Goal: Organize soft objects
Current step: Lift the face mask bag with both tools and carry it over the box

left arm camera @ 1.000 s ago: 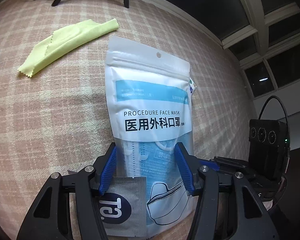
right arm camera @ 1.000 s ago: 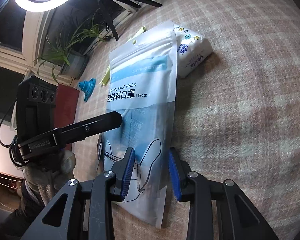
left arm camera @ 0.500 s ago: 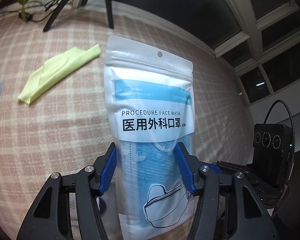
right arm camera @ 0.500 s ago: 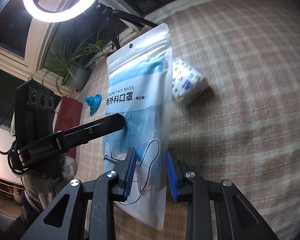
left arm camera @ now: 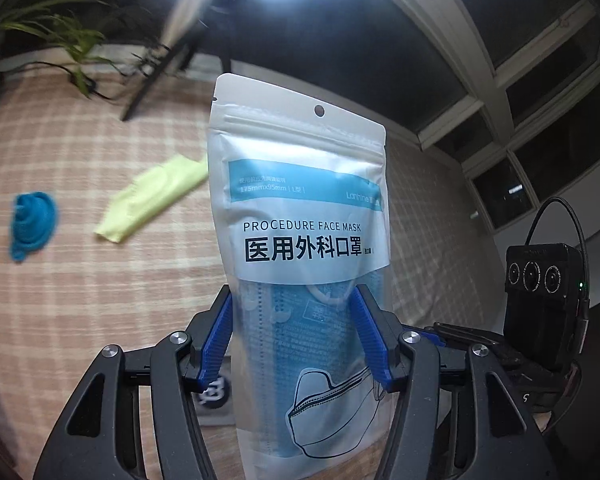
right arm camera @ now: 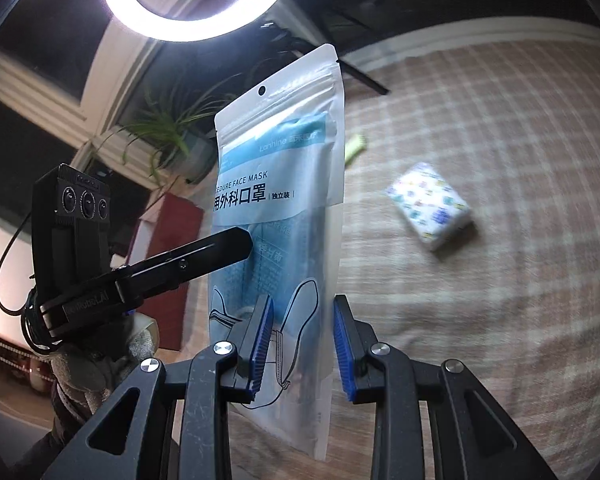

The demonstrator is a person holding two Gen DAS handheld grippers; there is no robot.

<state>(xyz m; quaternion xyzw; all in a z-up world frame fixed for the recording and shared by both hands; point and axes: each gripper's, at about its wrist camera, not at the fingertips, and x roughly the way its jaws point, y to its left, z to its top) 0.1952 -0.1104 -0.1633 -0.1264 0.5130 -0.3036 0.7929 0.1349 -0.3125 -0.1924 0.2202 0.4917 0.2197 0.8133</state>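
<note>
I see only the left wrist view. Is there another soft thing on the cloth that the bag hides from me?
Observer: Yes. A tissue pack lies flat on the cloth, apart from the bag.
Operator: Where is the right gripper against the bag?
Observer: The right gripper is at the bag's lower right part, which sits between its fingers. I cannot tell whether they press it.
Operator: What is the bright lamp above?
Observer: It is a ring light, open in the middle.
</note>
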